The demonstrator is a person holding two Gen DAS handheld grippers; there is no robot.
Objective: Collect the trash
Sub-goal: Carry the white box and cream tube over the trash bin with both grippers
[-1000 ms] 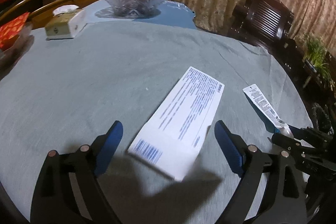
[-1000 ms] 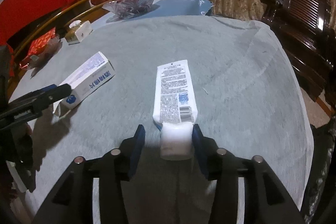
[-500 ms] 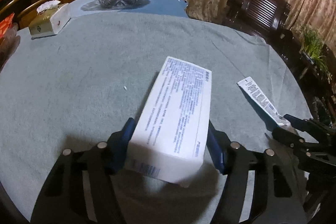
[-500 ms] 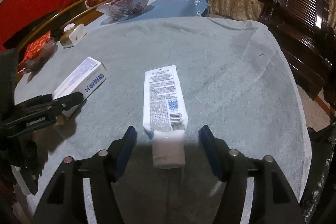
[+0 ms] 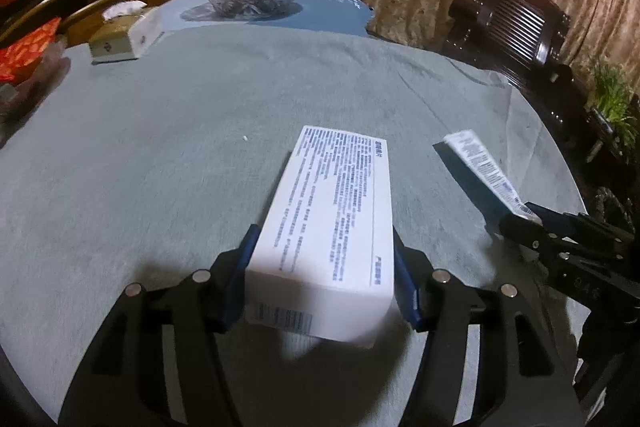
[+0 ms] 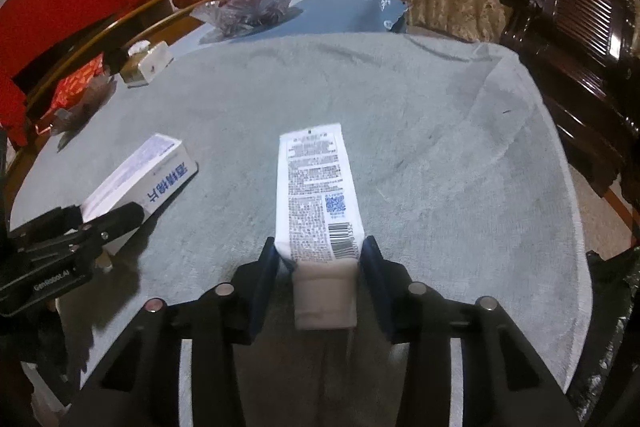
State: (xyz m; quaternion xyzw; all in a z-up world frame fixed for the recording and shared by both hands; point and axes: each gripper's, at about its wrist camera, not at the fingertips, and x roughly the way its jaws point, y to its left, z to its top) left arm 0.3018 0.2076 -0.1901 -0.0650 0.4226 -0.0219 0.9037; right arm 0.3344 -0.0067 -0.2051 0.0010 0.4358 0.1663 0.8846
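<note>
Trash items, two: white carton (image 5: 332, 227) clamped by left gripper (image 5: 324, 275), tube (image 6: 316, 195) clamped by right gripper (image 6: 320, 267), both over grey tablecloth (image 5: 160, 147); grasping done, disposal pending, no bin visible

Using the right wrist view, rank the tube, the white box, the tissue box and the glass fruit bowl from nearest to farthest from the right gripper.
1. Tube: between the right gripper fingers, straight ahead.
2. White box: to the left, on the gray cloth.
3. Tissue box: far left, near the table edge.
4. Glass fruit bowl: farthest, at the back, left of center.
</note>
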